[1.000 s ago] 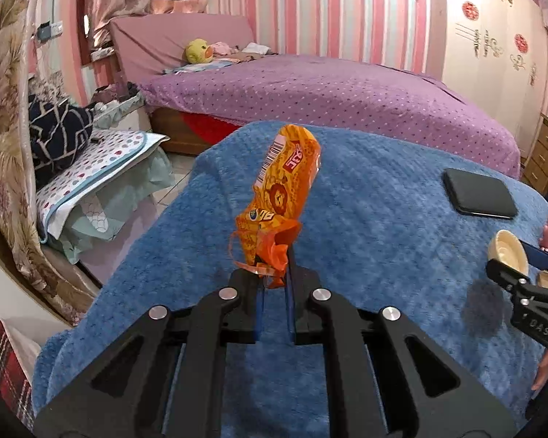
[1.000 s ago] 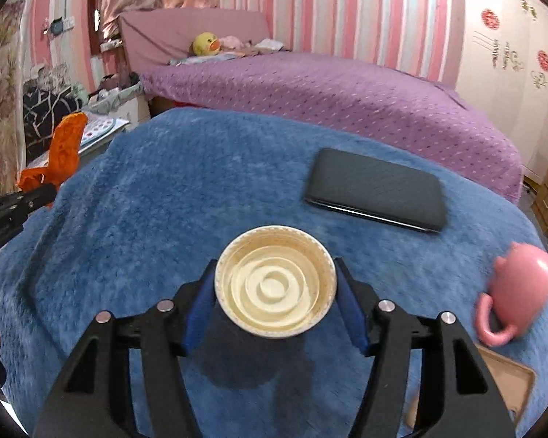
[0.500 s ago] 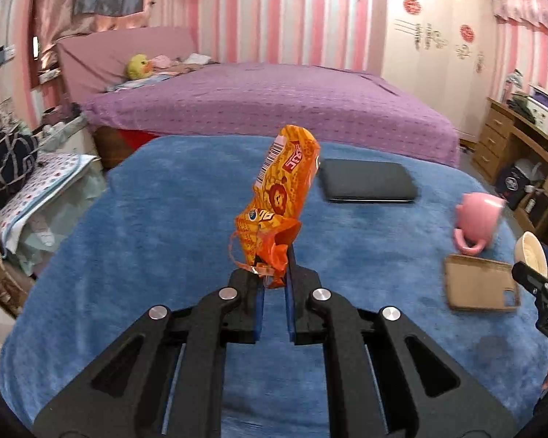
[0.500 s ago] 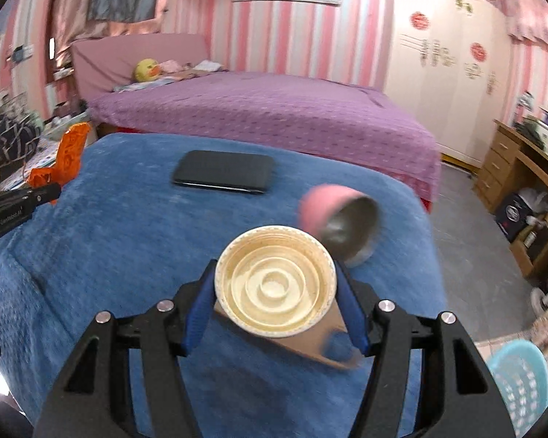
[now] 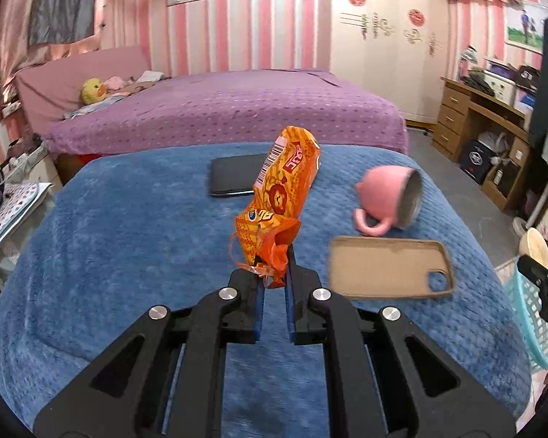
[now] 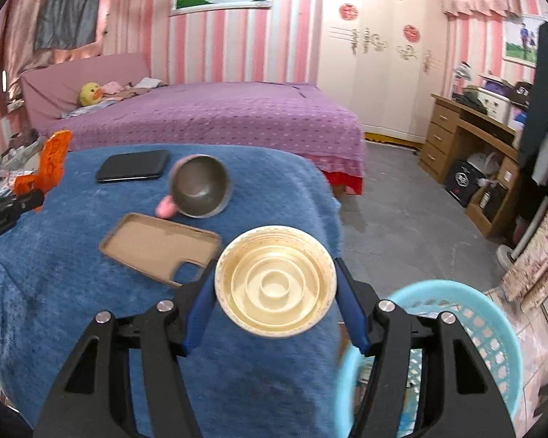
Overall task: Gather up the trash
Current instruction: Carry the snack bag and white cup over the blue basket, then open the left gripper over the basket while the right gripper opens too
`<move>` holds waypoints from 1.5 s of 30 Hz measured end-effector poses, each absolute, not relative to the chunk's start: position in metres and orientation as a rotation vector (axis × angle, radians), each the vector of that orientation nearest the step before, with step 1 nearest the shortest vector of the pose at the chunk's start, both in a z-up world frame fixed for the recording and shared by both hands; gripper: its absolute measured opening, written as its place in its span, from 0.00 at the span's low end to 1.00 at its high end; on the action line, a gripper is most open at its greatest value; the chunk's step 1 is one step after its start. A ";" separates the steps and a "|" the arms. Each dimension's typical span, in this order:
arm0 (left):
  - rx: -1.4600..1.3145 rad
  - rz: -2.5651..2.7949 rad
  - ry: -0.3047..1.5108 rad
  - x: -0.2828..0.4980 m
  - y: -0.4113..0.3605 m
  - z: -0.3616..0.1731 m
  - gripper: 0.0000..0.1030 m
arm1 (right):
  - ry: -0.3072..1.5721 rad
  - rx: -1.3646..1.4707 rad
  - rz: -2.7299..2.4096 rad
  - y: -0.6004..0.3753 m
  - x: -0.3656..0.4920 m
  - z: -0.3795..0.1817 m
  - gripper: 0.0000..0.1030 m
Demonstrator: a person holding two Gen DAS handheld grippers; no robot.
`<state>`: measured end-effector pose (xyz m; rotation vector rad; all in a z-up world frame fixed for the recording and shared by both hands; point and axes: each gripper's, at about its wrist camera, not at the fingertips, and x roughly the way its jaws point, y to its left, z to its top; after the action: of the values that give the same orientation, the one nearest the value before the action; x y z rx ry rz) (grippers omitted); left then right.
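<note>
Both views have swung rightward across the room since the earlier frames: the light blue basket [image 6: 493, 332], absent a second ago, now fills the lower right of the right wrist view, and the wooden desk [image 5: 482, 124] has entered at right.

Left gripper [image 5: 274, 281], lower centre of its view: jaws pressed together, pinching the torn lower end of the orange snack wrapper [image 5: 281, 197], which stands up and leans toward the upper right, clear of the blue-covered surface [image 5: 128, 237].

Right gripper [image 6: 274, 292], lower centre of its view: jaws spread partway and clamped on either side of the cream round lid [image 6: 276, 281], whose ribbed inner face is turned to the camera. The lid hangs over the right edge of the surface, just left of the basket rim.

On the surface, from near to far: a tan phone case [image 6: 160, 246] lying flat with its hollow side up; a pink mug [image 5: 387, 197] tipped on its side, touching or nearly touching the case, the blur leaving this uncertain; a black phone [image 6: 133, 171] lying flat farther back. Beyond them stands the purple bed [image 6: 219, 116].
</note>
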<state>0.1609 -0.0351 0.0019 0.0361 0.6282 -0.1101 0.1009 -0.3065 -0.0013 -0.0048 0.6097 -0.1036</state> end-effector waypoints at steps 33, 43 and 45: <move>0.133 -0.429 0.591 0.084 -0.237 -0.003 0.08 | 0.596 0.058 -0.420 -0.489 0.019 -0.010 0.59; 0.188 -0.570 0.619 0.055 -0.332 -0.029 0.08 | 0.611 0.099 -0.473 -0.530 -0.010 -0.020 0.59; 0.181 -0.604 0.639 0.054 -0.347 -0.033 0.08 | 0.609 0.116 -0.478 -0.535 -0.015 -0.020 0.59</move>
<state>0.0537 -0.3468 -0.0334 0.1813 0.6385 -0.6044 -0.0149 -0.5354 -0.0204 0.1163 0.6088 -0.4781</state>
